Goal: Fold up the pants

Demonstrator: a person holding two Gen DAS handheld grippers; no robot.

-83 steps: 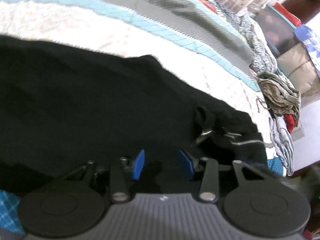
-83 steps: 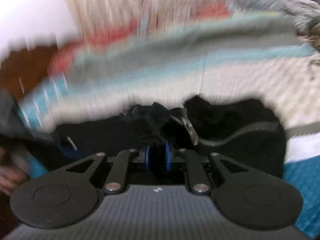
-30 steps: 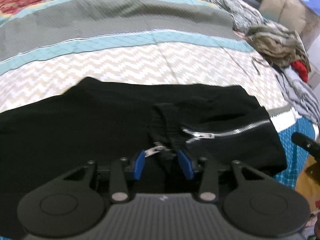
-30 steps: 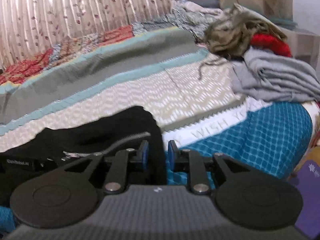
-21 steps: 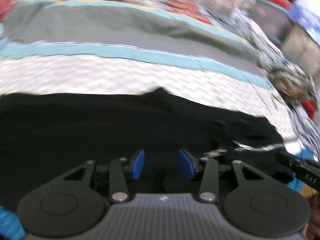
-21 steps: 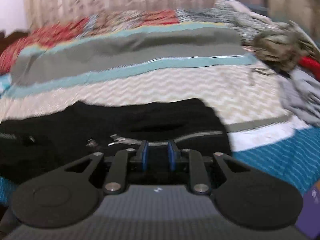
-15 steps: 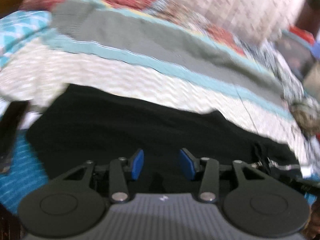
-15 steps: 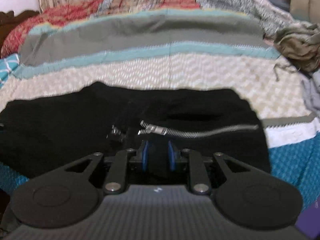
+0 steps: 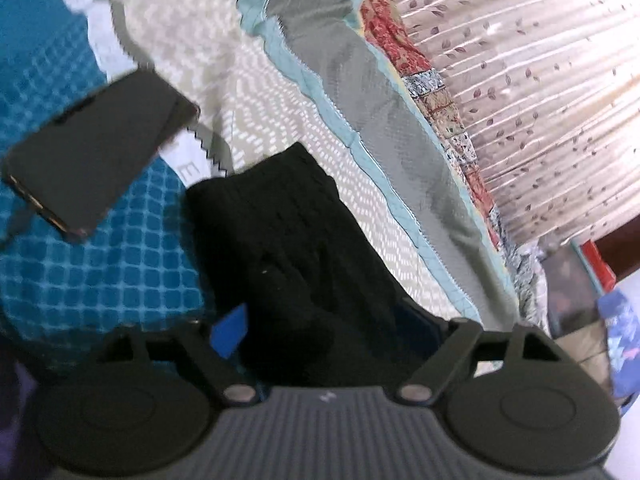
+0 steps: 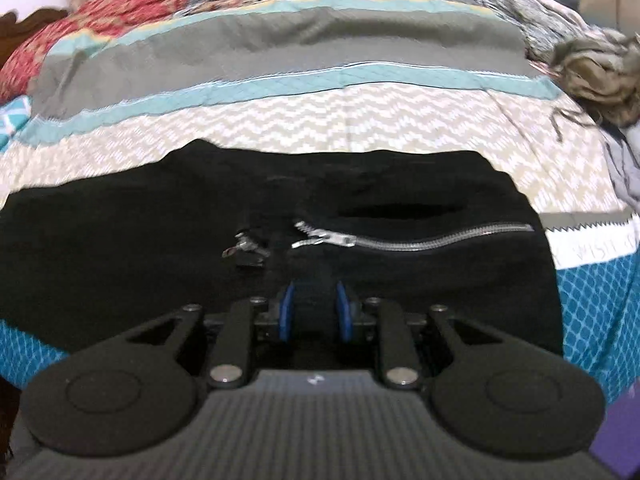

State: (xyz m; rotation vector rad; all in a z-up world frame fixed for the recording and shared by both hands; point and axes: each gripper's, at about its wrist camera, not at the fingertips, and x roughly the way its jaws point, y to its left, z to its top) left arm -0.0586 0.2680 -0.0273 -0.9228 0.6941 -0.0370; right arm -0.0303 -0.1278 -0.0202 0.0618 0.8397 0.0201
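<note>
Black pants [image 10: 160, 232] on bedspread [image 10: 360, 120]; right gripper [image 10: 313, 308] clamps their near edge, left gripper [image 9: 328, 332] spread wide astride a leg.

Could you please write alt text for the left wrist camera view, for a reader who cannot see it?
The left gripper reaches over one end of the black pants, its jaws wide apart with the cloth between them. The pants lie on a patterned quilt; a dark phone rests to their left.

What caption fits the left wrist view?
Left tool open astride the end of black pants on a patchwork quilt, dark phone lying alongside.
</note>
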